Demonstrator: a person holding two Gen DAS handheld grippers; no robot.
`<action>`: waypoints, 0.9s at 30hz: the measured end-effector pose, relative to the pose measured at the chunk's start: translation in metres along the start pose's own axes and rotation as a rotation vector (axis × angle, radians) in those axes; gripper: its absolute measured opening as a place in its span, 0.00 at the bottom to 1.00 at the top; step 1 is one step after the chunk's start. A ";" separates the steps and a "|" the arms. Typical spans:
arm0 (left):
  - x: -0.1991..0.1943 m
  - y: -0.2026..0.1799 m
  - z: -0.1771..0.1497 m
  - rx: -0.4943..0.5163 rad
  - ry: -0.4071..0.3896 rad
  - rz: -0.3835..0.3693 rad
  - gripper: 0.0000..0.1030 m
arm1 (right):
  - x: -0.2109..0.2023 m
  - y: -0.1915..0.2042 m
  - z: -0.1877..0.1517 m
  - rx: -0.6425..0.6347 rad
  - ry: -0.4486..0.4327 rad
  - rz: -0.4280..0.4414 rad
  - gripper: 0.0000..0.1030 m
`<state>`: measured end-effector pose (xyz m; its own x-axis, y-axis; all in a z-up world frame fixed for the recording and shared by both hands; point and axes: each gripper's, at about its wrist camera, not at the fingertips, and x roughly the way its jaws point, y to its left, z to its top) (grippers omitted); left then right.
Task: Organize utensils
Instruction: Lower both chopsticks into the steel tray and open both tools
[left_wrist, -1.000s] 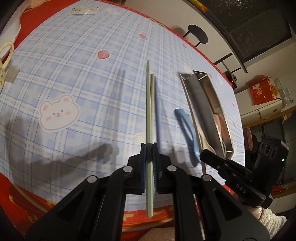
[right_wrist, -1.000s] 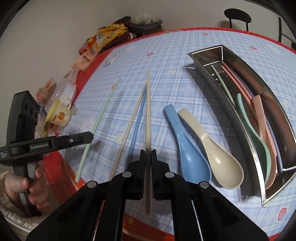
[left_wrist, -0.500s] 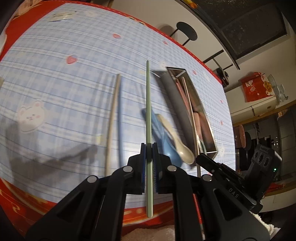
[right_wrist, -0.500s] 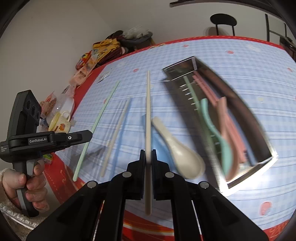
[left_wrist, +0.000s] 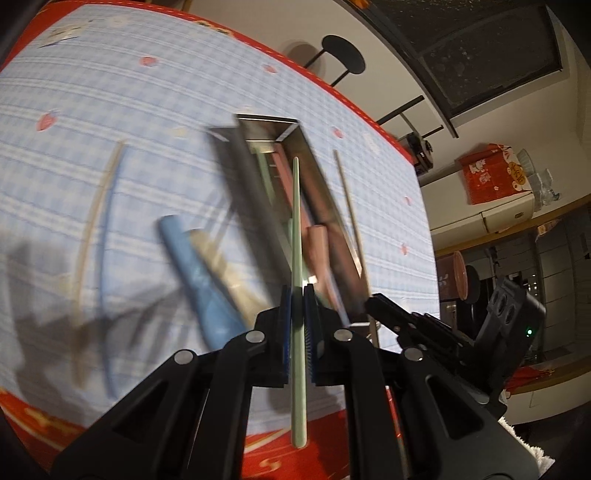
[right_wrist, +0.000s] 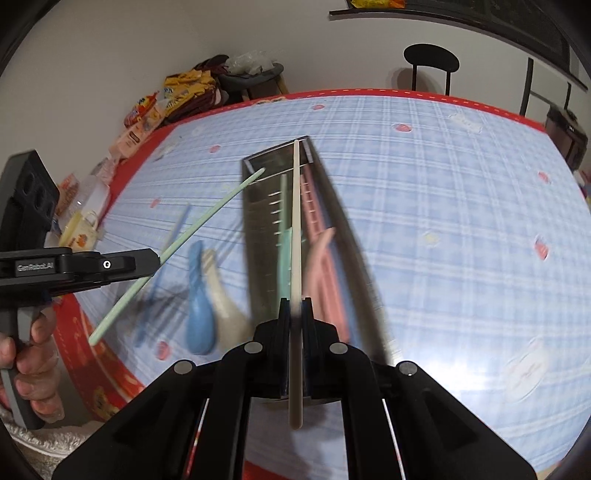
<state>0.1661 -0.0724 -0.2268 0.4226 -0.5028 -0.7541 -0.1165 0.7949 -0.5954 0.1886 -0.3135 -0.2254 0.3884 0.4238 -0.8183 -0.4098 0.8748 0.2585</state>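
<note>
The left gripper (left_wrist: 297, 295) was clenched on a green chopstick (left_wrist: 295, 236) and the right gripper (right_wrist: 294, 306) on a beige chopstick (right_wrist: 295, 236), each stick running straight ahead between the pads over the steel utensil tray (right_wrist: 255, 221) that lay directly in front. This looked like the carrying step, with both chopsticks brought above the tray where a green spoon (right_wrist: 284, 254) and pink utensils already lay. The next move probably called for lowering each stick lengthwise into the tray before letting go, while the blue spoon (right_wrist: 199, 314), beige spoon (right_wrist: 225, 314) and two chopsticks left of the grippers waited on the checked tablecloth (right_wrist: 461, 240).
</note>
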 end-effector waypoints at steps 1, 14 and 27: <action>0.007 -0.006 0.001 0.003 -0.003 0.001 0.10 | 0.001 -0.003 0.002 -0.007 0.008 -0.006 0.07; 0.058 -0.010 0.006 -0.201 -0.030 0.047 0.10 | 0.023 -0.014 0.012 -0.132 0.133 -0.043 0.07; 0.085 -0.014 0.029 -0.282 -0.018 0.057 0.10 | 0.046 -0.008 0.031 -0.134 0.162 -0.084 0.07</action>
<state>0.2295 -0.1165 -0.2751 0.4234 -0.4519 -0.7852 -0.3854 0.6946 -0.6075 0.2354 -0.2940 -0.2488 0.2923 0.2984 -0.9086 -0.4917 0.8618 0.1248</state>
